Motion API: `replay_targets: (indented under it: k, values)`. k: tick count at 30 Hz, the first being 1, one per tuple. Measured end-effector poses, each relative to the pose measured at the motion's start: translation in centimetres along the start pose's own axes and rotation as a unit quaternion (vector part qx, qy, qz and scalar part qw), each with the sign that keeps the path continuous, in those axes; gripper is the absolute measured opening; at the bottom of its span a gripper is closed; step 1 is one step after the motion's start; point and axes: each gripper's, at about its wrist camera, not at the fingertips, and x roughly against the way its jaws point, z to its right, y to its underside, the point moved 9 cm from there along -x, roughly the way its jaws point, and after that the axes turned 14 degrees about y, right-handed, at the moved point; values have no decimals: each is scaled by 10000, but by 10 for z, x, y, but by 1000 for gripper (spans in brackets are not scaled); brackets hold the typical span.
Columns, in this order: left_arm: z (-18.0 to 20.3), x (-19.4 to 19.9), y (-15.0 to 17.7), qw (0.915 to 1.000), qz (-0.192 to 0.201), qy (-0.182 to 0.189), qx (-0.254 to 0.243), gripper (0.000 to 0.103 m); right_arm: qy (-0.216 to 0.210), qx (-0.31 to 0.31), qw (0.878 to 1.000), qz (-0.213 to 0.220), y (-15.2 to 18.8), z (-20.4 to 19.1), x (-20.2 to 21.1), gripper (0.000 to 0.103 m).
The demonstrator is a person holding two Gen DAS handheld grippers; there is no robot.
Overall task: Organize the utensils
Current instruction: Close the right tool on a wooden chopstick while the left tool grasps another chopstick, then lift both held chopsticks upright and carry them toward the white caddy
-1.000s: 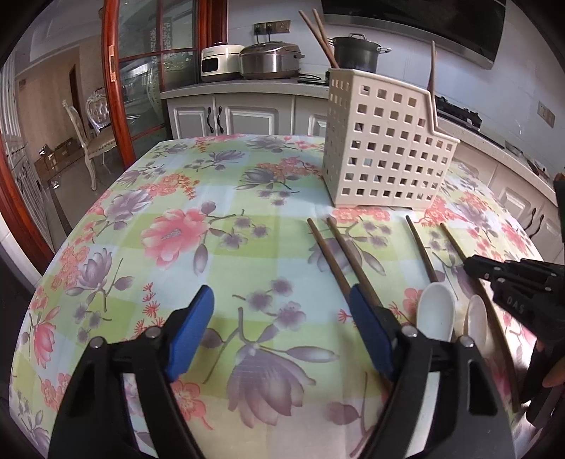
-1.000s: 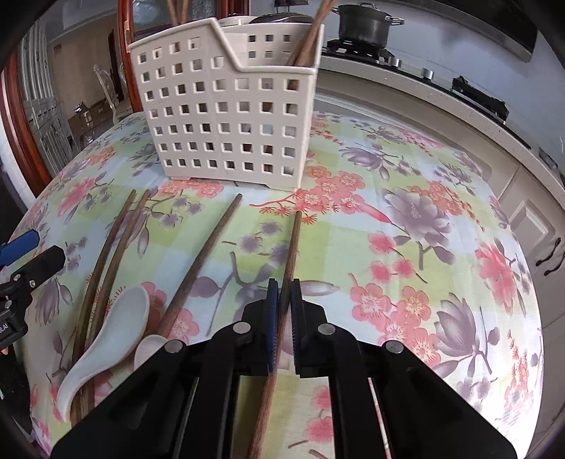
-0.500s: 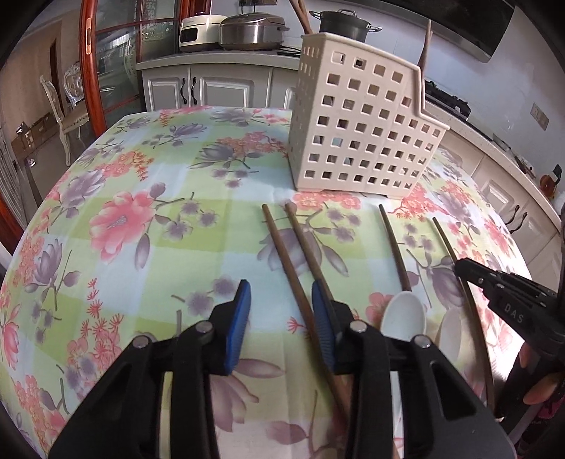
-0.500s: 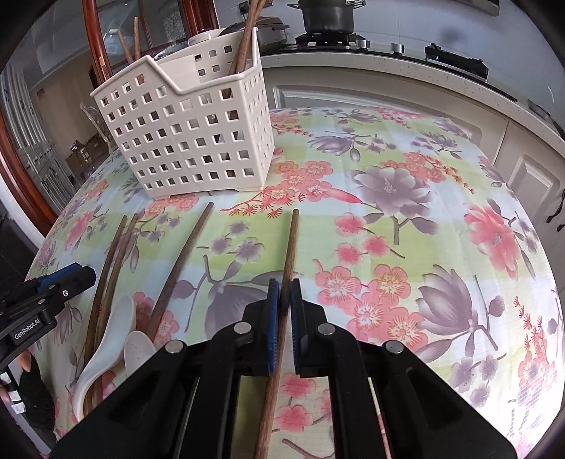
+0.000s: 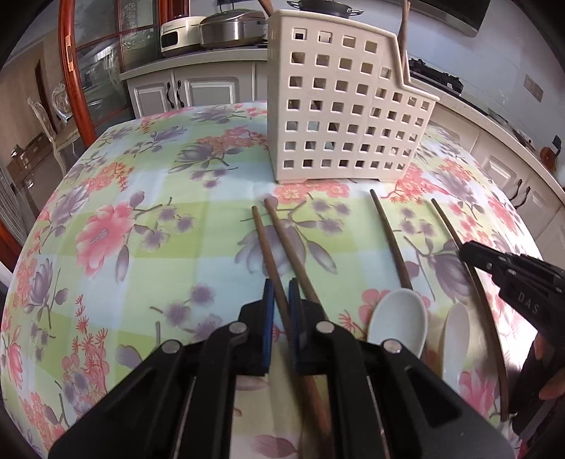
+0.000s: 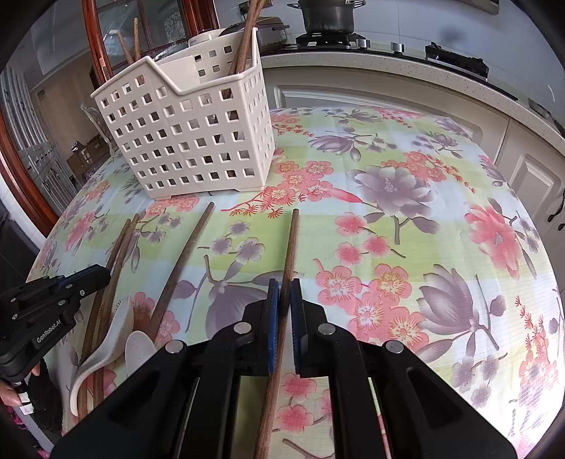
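A cream perforated utensil holder (image 5: 346, 113) stands on the floral tablecloth (image 5: 141, 229) with several wooden chopsticks upright in it; it also shows in the right wrist view (image 6: 190, 141). My left gripper (image 5: 279, 293) is shut on a brown chopstick (image 5: 263, 240), with a second chopstick (image 5: 293, 247) just to its right. My right gripper (image 6: 284, 293) is shut on another brown chopstick (image 6: 291, 243), and it shows in the left wrist view (image 5: 466, 250). Another chopstick (image 5: 388, 236) and two white spoons (image 5: 399, 321) lie between the grippers.
Kitchen counters with a rice cooker (image 5: 229, 30) and a pot on a stove (image 6: 328, 17) stand behind the table. A red-framed glass door (image 5: 77, 70) is at the left. The table's edge curves away at the right (image 6: 529, 247).
My left gripper has moved right and forward and closed from wide open onto the left chopstick. My right gripper has kept hold of its chopstick and swung its view to the right.
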Motion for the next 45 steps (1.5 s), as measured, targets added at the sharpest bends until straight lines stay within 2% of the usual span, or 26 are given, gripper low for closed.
replay_targets:
  k: [6,13,27,37,42,45]
  values:
    - [-15,11,0,9997,69,120,218,8,-19,-21,10000,36,-1,0,1,7]
    - [-23,37,-5,9985,376,239,305,8,-154,-111,9991,379,-3,0,20,7]
    - [-4,89,-15,9931,1155,11,-198,8,-242,-54,9933,1131,-17,-6,78,7]
    - [2,104,-19,9897,1376,-76,-379,8,-217,-11,9883,1509,-24,-11,104,7]
    - [3,109,-22,9885,1437,-168,-451,8,-225,-22,9880,1530,-27,-6,105,6]
    - [5,114,-24,9875,1482,-163,-511,8,-192,46,9912,1308,-25,3,95,6]
